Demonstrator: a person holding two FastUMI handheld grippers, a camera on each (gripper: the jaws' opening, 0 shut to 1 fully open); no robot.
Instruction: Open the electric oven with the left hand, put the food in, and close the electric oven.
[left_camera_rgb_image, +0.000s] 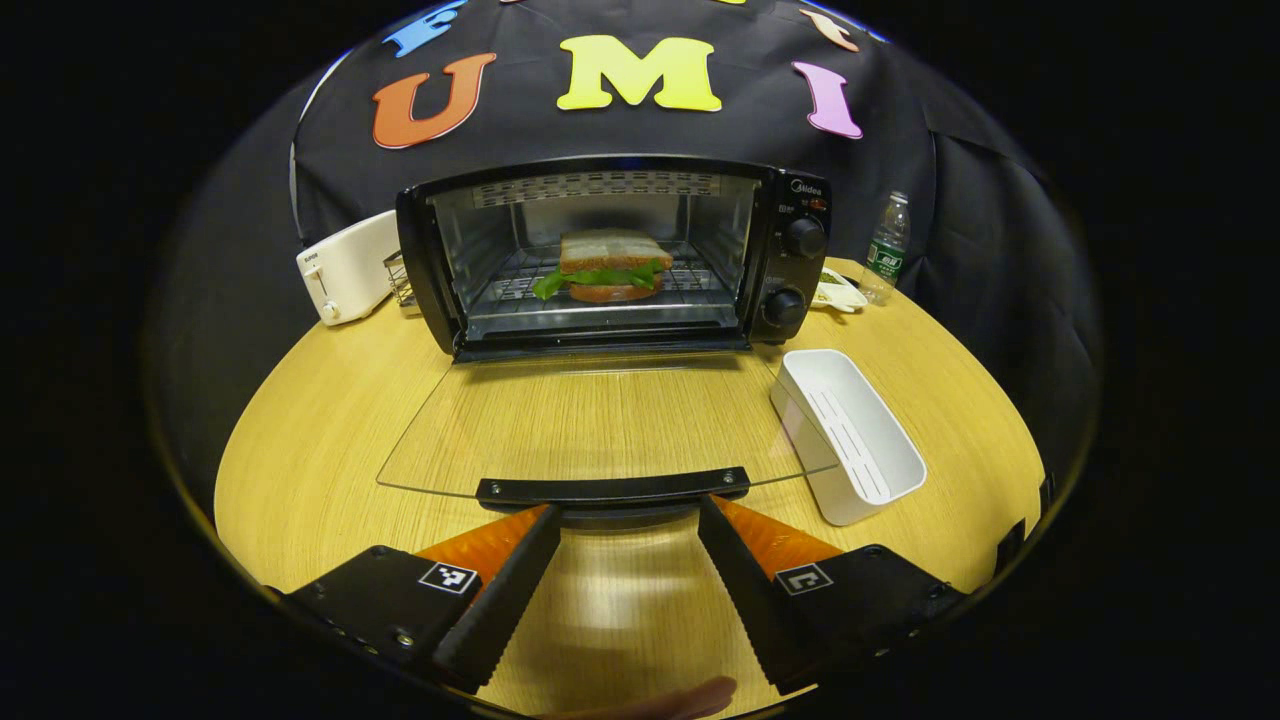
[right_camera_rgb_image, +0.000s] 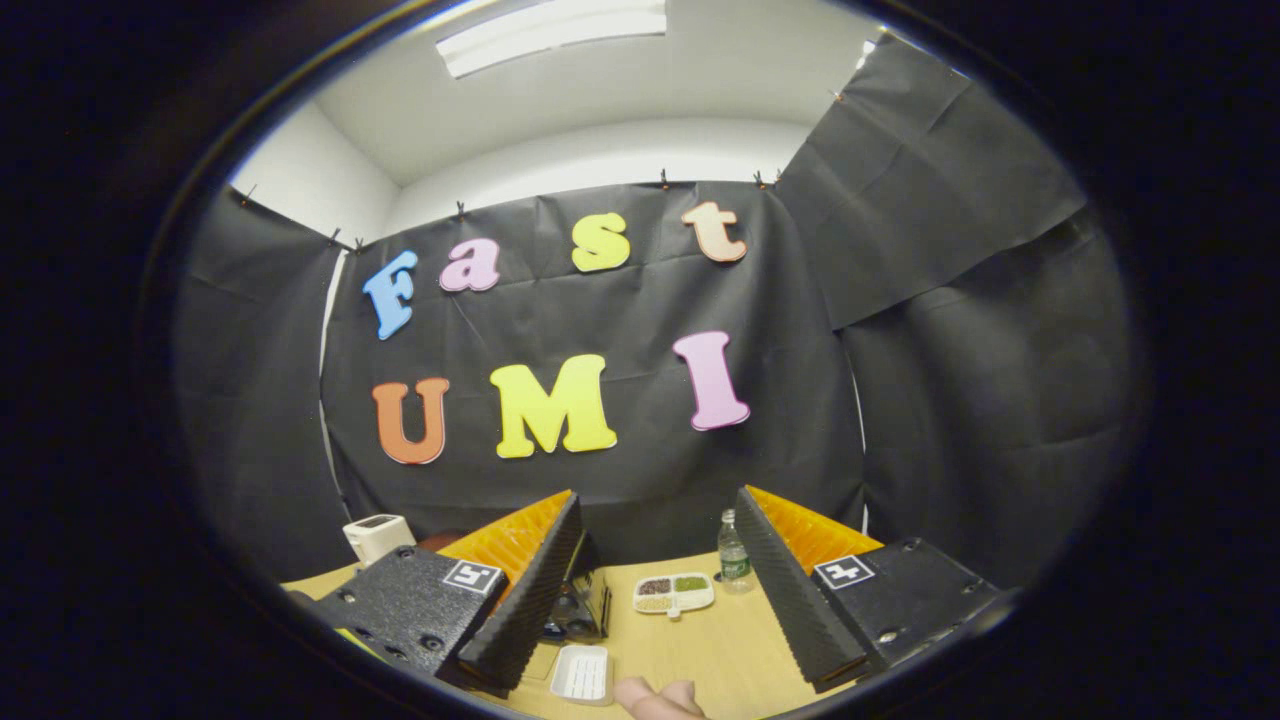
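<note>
in the left gripper view, my left gripper (left_camera_rgb_image: 628, 515) has its fingers spread wide and holds nothing; the fingertips (left_camera_rgb_image: 545, 520) sit right at the black bar handle (left_camera_rgb_image: 612, 488) of the glass oven door (left_camera_rgb_image: 600, 420), one near each end, and i cannot tell whether they touch it. the door lies folded down flat over the round wooden worktop (left_camera_rgb_image: 320, 420). the black electric oven (left_camera_rgb_image: 610, 255) stands open behind it, with the sandwich of bread, green lettuce and tomato (left_camera_rgb_image: 608, 265) resting on the wire rack inside. a white rectangular plastic tray (left_camera_rgb_image: 848, 432) lies just beside the door's right edge. a white toaster (left_camera_rgb_image: 348, 265) stands left of the oven, a clear water bottle (left_camera_rgb_image: 886, 248) to its right.

in the right gripper view, my right gripper (right_camera_rgb_image: 660, 560) is raised, fingers wide apart, gripping nothing. below it i see the worktop (right_camera_rgb_image: 720, 650), the white tray (right_camera_rgb_image: 582, 673), a small divided dish (right_camera_rgb_image: 674, 592) and the bottle (right_camera_rgb_image: 733, 552).
</note>
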